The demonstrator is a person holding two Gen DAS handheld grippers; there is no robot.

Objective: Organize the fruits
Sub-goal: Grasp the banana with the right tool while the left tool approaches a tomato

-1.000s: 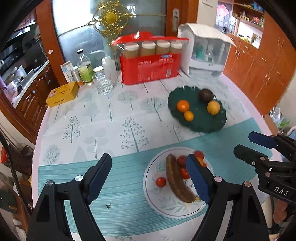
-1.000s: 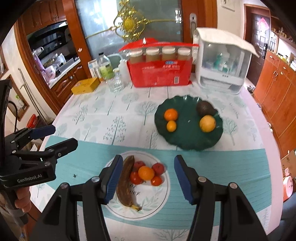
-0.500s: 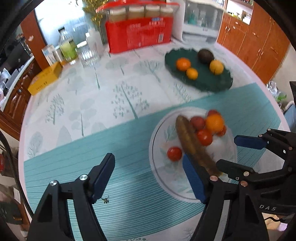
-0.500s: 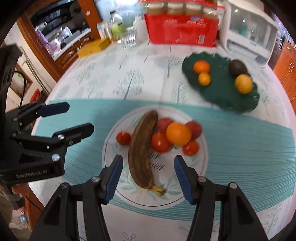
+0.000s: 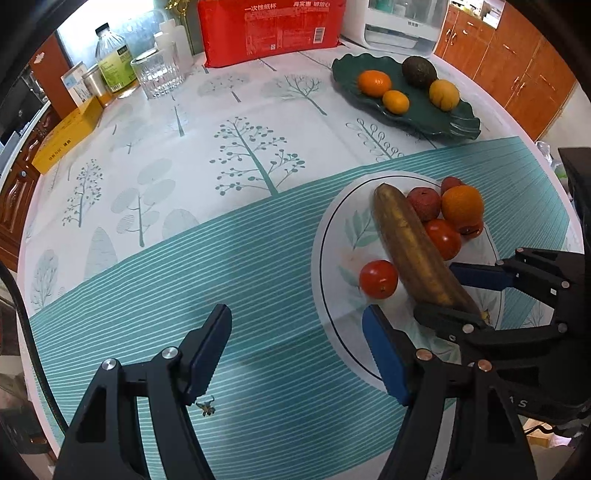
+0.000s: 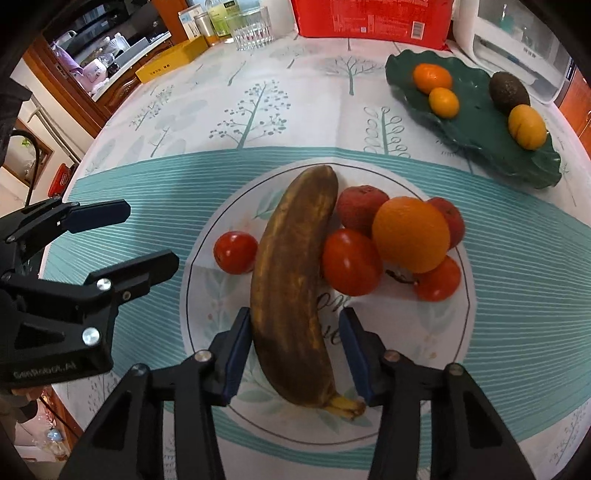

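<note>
A brown overripe banana (image 6: 295, 288) lies on a white plate (image 6: 207, 332) with an orange (image 6: 410, 232) and several tomatoes and red fruits. My right gripper (image 6: 295, 358) is open, low over the plate, its fingers on either side of the banana's stem end. It also shows in the left wrist view (image 5: 454, 291). My left gripper (image 5: 295, 354) is open and empty, over the teal cloth just left of the plate (image 5: 332, 258). A green leaf-shaped tray (image 6: 480, 122) at the far right holds two oranges, a yellow fruit and an avocado.
At the back stand a red package of paper cups (image 5: 269, 26), a glass (image 5: 157, 75), bottles and a yellow box (image 5: 66, 136). A white appliance (image 6: 517, 55) stands behind the green tray. The table edge curves along the left.
Both grippers have moved down and forward toward the white plate. My right gripper's fingers now straddle the banana's lower end, and have narrowed around it.
</note>
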